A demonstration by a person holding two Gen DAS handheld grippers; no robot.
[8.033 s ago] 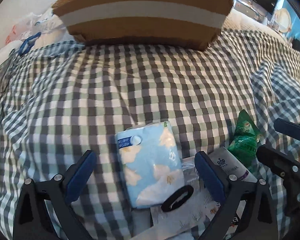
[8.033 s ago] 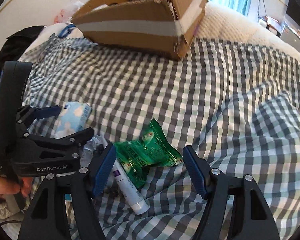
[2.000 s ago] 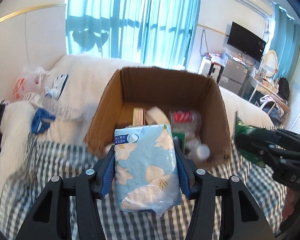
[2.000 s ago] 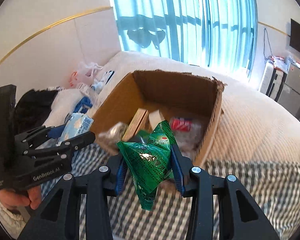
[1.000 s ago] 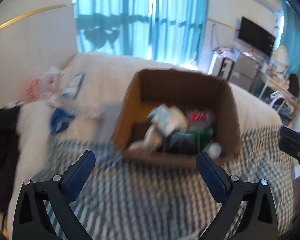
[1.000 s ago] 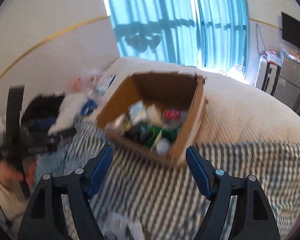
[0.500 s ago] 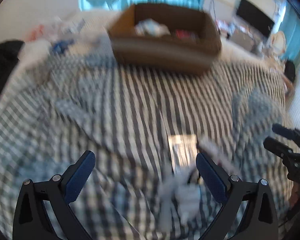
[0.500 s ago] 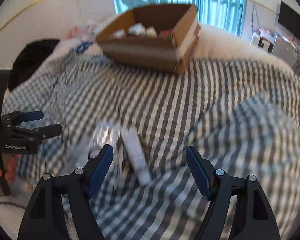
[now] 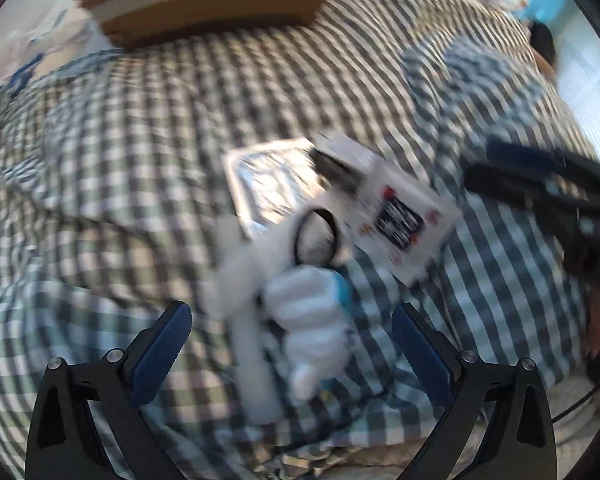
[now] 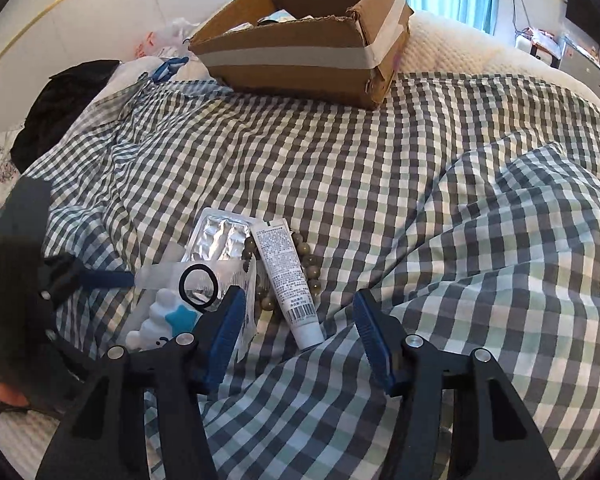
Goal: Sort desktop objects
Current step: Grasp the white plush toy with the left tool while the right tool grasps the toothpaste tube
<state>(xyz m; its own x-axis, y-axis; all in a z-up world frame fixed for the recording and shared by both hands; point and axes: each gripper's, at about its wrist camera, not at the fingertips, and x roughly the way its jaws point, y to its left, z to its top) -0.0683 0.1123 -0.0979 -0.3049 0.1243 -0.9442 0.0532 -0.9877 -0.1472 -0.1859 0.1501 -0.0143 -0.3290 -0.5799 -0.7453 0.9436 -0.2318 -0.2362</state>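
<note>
Your right gripper [image 10: 300, 316] is wide open and holds nothing. It hangs low over the checked blanket [image 10: 380, 184]. Your left gripper [image 9: 292, 340] is wide open too, with nothing in it. The left view is blurry.

Just past your right gripper's tips lies a white tube [image 10: 286, 276]. Its long side runs away from you. The cap end is near you and the flat end points far, leaning a bit left. In the left view the tube [image 9: 384, 208] lies slanted, with the barcode end to the right.

A string of round beads [image 10: 312, 270] lies under the tube and peeks out on both sides of it.

Left of the tube is a white toy with a blue star [image 10: 168, 314]. It sits between your two grippers. In the left view the toy [image 9: 312, 316] is right between the open fingers [image 9: 160, 354].

A black ring [image 10: 198, 283] lies flat on a clear bag, just above the toy.

A shiny silver pill pack [image 10: 218, 240] lies a bit farther, touching the tube's left side. Its long side points far too.

Far off, at the back of the blanket, sits the cardboard box [image 10: 300, 52]. It is upright and open on top, with a pale tape band around it. It is well apart from the small things. Some things show inside, but you cannot tell what.
</note>
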